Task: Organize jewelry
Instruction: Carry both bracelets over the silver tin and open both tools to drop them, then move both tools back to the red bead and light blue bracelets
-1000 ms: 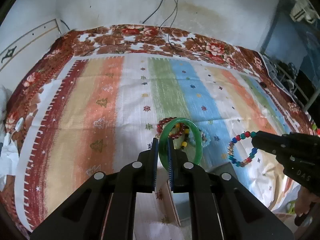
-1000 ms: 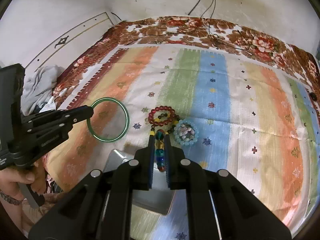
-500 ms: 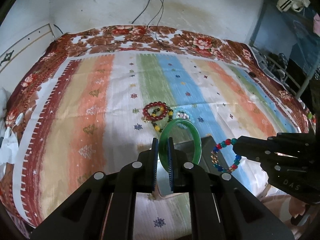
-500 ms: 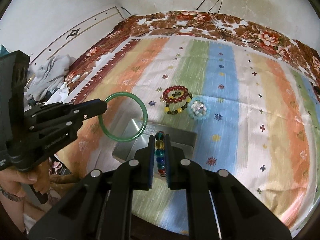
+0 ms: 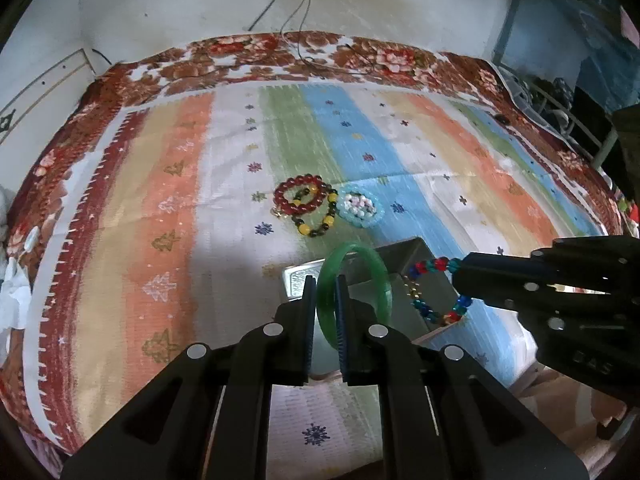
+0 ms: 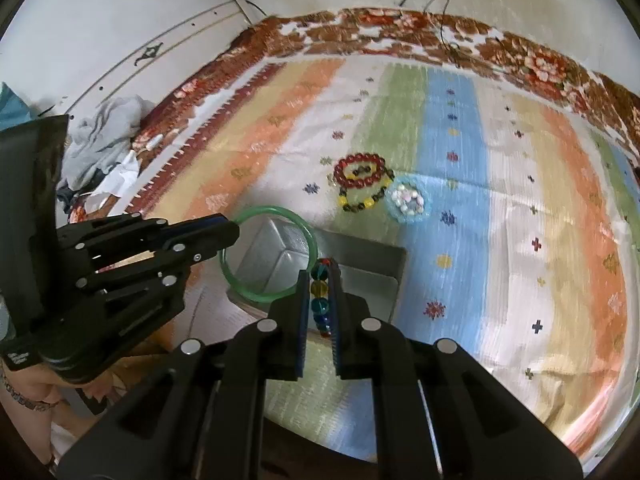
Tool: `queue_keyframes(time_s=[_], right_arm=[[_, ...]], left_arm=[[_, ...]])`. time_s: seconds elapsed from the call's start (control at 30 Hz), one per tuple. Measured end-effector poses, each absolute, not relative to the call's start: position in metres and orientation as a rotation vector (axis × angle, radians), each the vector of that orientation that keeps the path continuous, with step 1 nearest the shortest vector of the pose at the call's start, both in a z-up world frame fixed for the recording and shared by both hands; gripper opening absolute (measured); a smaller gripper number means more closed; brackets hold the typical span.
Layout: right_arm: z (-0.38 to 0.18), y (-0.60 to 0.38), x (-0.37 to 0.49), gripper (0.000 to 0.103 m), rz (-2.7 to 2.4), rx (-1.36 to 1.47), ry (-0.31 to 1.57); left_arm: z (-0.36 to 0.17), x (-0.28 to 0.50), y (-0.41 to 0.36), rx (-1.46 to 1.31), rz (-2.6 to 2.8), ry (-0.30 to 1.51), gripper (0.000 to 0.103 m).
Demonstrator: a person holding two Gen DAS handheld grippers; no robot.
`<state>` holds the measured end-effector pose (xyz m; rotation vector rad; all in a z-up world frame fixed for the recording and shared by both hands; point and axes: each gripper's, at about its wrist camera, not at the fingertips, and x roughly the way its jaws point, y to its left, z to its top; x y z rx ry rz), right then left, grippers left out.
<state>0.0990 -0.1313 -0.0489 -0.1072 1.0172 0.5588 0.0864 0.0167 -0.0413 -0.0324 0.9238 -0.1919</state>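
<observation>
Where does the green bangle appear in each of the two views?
Left wrist view: the green bangle is at bottom centre, edge-on, clamped in the left tongs.
Right wrist view: it is left of centre, a full ring over the tray.
Shared landmark: the red bead bracelet on the cloth.

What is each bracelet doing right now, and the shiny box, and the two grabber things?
green bangle: held upright above box
colourful bead bracelet: hanging over box
left gripper: shut on bangle
right gripper: shut on bead bracelet
metal box: open
red bead bracelet: lying on blanket
pale blue bracelet: lying on blanket
</observation>
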Motion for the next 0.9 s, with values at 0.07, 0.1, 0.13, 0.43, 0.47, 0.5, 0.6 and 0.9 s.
queue_keyframes(time_s=[0.07,0.1,0.13,0.43,0.47,0.5,0.6,0.9], right_arm=[[-0.054,-0.133,0.104,0.021,0.545,-0.099,1.041],[-0.056,-0.135,0.106,0.027,0.536,-0.093,1.050],[-0.057,-0.135,0.107,0.038,0.530,-0.088,1.053],[-0.059,-0.152,0.124,0.050,0.453,-0.047,1.040],[-0.059,-0.154,0.127,0.050,0.447,-0.042,1.040],[-0.060,-0.157,0.130,0.050,0.438,-0.035,1.040],[-0.062,-0.164,0.138,0.051,0.419,-0.024,1.044],[-0.071,-0.172,0.164,0.051,0.370,-0.030,1.047]], left_arm=[[-0.045,0.088,0.014,-0.025,-0.199,0.937,0.010],[-0.046,0.089,0.014,-0.020,-0.196,0.939,0.012],[-0.046,0.090,0.015,-0.019,-0.191,0.939,0.018],[-0.040,0.100,0.039,-0.092,-0.132,0.927,0.048],[-0.042,0.104,0.043,-0.105,-0.123,0.933,0.048],[-0.043,0.106,0.045,-0.112,-0.119,0.937,0.048],[-0.045,0.116,0.050,-0.111,-0.099,0.947,0.048],[-0.052,0.144,0.051,-0.089,-0.100,0.972,0.048]])
